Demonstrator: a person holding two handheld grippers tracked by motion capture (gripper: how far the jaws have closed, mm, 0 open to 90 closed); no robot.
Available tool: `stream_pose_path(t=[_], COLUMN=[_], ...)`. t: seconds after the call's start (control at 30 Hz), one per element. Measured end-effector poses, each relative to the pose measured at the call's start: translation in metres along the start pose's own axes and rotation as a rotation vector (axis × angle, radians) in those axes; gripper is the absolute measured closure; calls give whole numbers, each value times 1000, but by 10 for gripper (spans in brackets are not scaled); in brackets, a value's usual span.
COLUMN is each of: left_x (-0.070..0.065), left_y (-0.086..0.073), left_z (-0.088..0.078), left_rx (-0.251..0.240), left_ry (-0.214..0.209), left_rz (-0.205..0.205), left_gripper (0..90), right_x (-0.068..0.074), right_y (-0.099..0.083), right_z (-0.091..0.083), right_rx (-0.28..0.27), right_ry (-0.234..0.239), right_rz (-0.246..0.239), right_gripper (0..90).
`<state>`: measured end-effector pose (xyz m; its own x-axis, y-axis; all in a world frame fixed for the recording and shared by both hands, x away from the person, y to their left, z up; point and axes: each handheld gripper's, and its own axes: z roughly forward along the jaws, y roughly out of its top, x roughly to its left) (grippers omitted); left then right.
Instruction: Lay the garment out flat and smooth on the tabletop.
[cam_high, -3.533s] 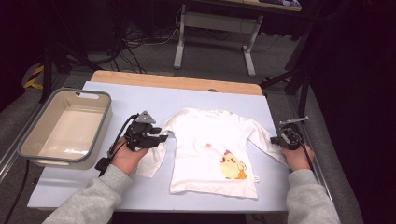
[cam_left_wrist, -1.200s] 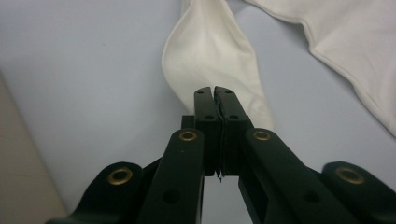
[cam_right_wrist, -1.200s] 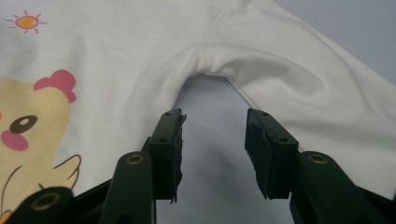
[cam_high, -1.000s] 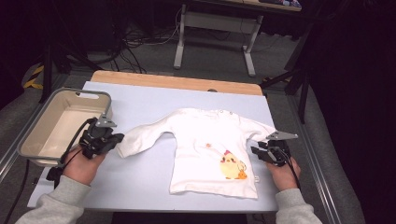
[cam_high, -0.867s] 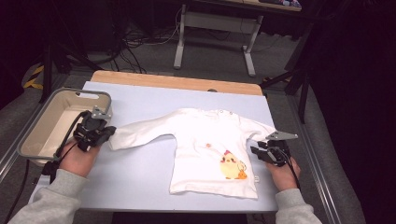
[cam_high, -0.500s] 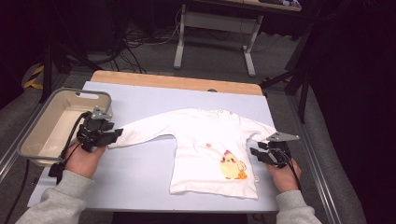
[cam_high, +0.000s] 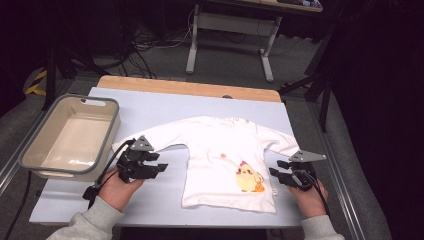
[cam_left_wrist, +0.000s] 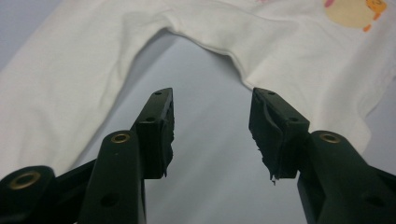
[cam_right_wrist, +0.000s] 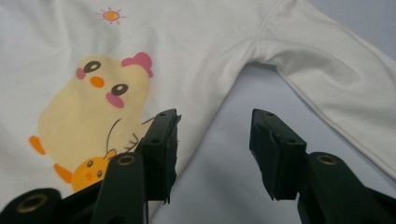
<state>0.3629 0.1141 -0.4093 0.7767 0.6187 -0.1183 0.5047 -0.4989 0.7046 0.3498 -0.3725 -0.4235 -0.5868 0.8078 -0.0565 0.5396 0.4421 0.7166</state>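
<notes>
Shirt (cam_high: 227, 165): flat on table (cam_high: 165, 102), sleeves spread.
Handling: light, limp cotton (bunches easily); pinch side hems below armpits.
Left gripper (cam_high: 159, 168): just opened, empty.
Right gripper (cam_high: 276, 168): parted, empty.

**Shirt between two grippers**

A shirt (cam_high: 227, 160) lies flat mid-table (cam_high: 165, 107), sleeves spread left and right. The left gripper (cam_high: 150, 167) sits near its left sleeve, the right gripper (cam_high: 280, 172) near its right side. A tub (cam_high: 107, 132) stands far left.
</notes>
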Motion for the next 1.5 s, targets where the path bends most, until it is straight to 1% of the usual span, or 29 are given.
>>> stream_pose_path(t=[0.07,0.1,0.17,0.2,0.23,0.3,0.33,0.37,0.4,0.43,0.5,0.53,0.6,0.67,0.73,0.8,0.87,0.97,1.03,1.1,1.17,1.2,1.27,1.3,1.33,1.37,1.4,1.43,1.5], left_x=[-3,-4,-6,-10,-10,-16,-20,-20,-23,-26,-30,-32,-38,-41,-45,-47,-49,-53,-55,-58,-60,-61,-65,-65,-65,-64,-63,-62,-62], left_y=[2,2,2,1,1,0,-1,-1,-2,-3,-5,-5,-8,-10,-14,-16,-19,-20,-20,-21,-22,-23,-25,-25,-25,-24,-24,-23,-23], left_z=[4,5,7,10,10,15,19,19,23,26,30,32,36,39,44,49,53,57,58,59,60,60,60,60,60,61,61,61,60], left_rx=[12,11,7,2,2,8,26,26,28,35,44,44,51,58,78,90,105,122,132,123,119,112,108,107,101,105,108,108,118], left_ry=[-16,-29,-60,-90,-90,-107,-115,-115,-137,-153,-180,-196,-222,-244,-256,-272,-288,-297,-302,-299,-310,-302,-266,-253,-240,-238,-248,-252,-255], left_rz=[16,11,27,48,48,77,95,95,96,105,109,114,128,135,138,133,129,137,140,146,132,136,145,149,150,147,141,141,145], left_gripper=[508,508,509,512,517,519,532,537,537,556,560,572,574,575,581,582,581,581,584,582,590,601,662,706,748,811,869,869,880], right_x=[3,4,5,7,7,9,10,10,12,16,17,20,21,22,25,26,29,33,36,40,43,46,53,57,58,58,57,57,58], right_y=[-3,-4,-8,-11,-11,-14,-16,-16,-17,-21,-22,-26,-28,-32,-37,-38,-42,-45,-47,-49,-49,-49,-50,-50,-50,-50,-49,-49,-48], right_z=[-2,-3,-4,-5,-5,-7,-10,-10,-10,-13,-14,-16,-18,-20,-22,-23,-24,-24,-24,-25,-26,-26,-27,-27,-27,-27,-26,-26,-26], right_rx=[2,5,11,15,15,21,25,25,30,37,41,48,49,56,78,83,99,111,121,121,127,133,140,141,139,138,135,135,138], right_ry=[8,12,18,28,28,39,50,50,56,71,74,84,86,101,123,127,145,164,168,173,183,187,178,173,171,179,200,200,205], right_rz=[-3,-5,-8,-5,-5,-1,7,7,13,1,-2,-6,-8,-2,-4,-4,1,10,5,-2,-3,-6,-47,-67,-70,-71,-63,-63,-65], right_gripper=[524,524,523,524,524,526,527,527,527,528,527,527,527,528,528,528,533,544,553,554,562,563,578,609,639,689,791,791,847])
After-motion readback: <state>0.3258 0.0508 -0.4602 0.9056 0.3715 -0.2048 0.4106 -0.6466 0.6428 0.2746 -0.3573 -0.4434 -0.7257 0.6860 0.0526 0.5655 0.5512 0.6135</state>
